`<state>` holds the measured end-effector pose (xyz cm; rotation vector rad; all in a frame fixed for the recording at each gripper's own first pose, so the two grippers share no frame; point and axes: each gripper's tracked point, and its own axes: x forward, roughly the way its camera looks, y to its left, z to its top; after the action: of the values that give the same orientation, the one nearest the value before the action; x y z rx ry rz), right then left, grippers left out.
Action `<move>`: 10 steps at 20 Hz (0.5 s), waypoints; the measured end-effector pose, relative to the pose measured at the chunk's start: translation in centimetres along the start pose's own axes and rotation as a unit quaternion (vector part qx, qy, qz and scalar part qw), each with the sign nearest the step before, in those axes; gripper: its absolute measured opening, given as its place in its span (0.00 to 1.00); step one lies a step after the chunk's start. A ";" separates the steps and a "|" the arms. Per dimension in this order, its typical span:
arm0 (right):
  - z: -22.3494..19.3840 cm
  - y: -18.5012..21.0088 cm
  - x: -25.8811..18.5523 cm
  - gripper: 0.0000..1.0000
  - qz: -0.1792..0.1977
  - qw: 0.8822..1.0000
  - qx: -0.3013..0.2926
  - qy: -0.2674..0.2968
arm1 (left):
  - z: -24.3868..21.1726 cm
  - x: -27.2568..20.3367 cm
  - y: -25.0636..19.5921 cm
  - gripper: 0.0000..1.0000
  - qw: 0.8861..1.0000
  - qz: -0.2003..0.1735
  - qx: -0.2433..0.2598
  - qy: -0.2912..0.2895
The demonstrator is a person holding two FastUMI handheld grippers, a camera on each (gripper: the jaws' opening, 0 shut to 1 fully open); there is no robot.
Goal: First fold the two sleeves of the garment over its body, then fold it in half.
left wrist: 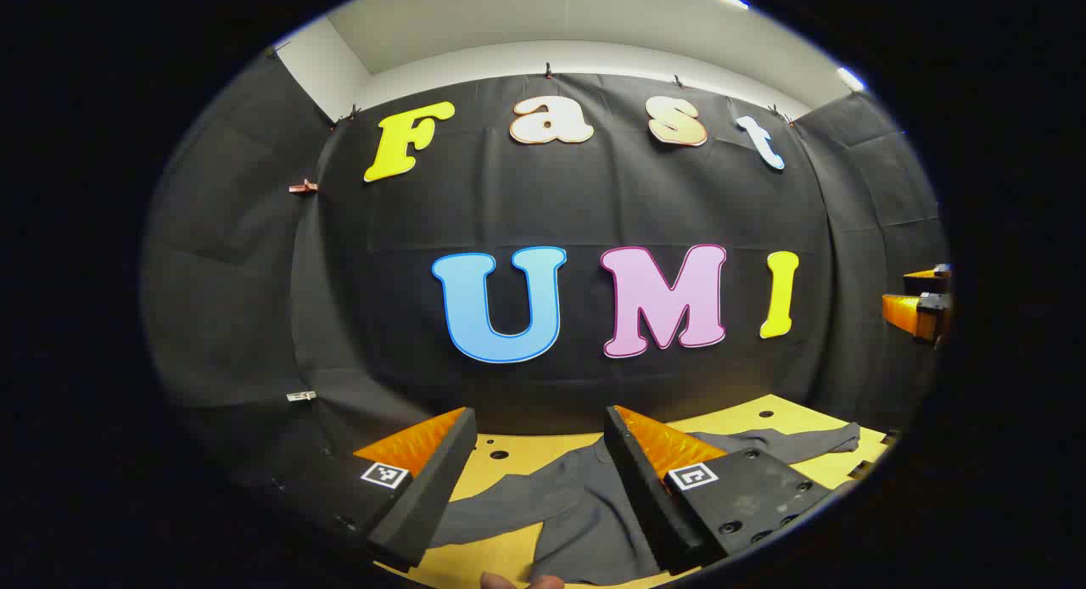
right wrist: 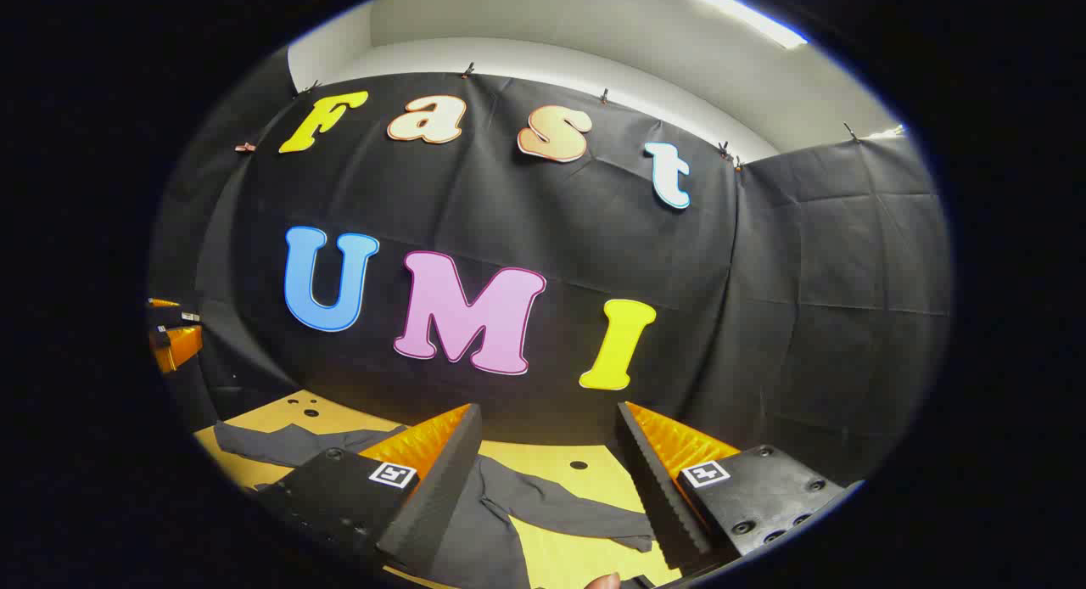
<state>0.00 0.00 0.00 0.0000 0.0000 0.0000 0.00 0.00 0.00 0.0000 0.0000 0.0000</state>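
Garment (left wrist: 585, 521) lay flat on yellow tabletop (left wrist: 526, 453), dark grey, long-sleeved. Lower body cut off at bottom edge of left gripper view; collar and hem not made out. Part of cloth hidden behind near finger of left gripper (left wrist: 539, 428), jaws spread wide, nothing between them, held above the cloth and apart from it. One sleeve (left wrist: 797, 440) ran out toward far right, reaching table edge; other sleeve (left wrist: 501, 504) ran out toward left, between the two fingers. Sleeves thus spread roughly along one line, across the view, neither folded over the body. Body's own long axis hard to judge, too much cropped.

In right gripper view, same garment (right wrist: 475, 530) seen under right gripper (right wrist: 547, 423), jaws likewise wide and empty, clear of the fabric. One sleeve (right wrist: 280, 445) stretched leftward toward table corner, the other (right wrist: 568, 513) angled rightward between the fingers. Body again cut off below.

Other gripper (left wrist: 920, 305) glimpsed at right rim of left gripper view, raised well above table, partly cropped. Fingertip of a hand (right wrist: 604, 581) just at bottom edge, mostly out of frame. Small holes (right wrist: 578, 465) in tabletop near back wall.
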 end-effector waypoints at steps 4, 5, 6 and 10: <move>-0.7 -0.4 0.7 0.97 0.005 1.000 0.002 0.005 | 0.3 1.5 -1.0 0.95 1.000 -0.002 0.001 0.003; -0.9 -0.4 1.0 0.97 0.006 1.000 0.003 0.007 | 0.4 1.8 -1.3 0.95 1.000 -0.001 0.002 0.003; -1.1 -0.6 1.3 0.97 0.008 1.000 0.006 0.008 | 0.3 1.6 -1.4 0.95 1.000 -0.002 0.001 0.001; -2.1 -1.2 2.2 0.97 0.010 1.000 0.010 0.015 | 0.1 1.9 -1.8 0.95 1.000 -0.006 0.001 0.002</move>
<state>2.24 -1.19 -2.08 0.0205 0.0301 0.0200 1.89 -1.81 0.10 0.0020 0.0035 -0.0128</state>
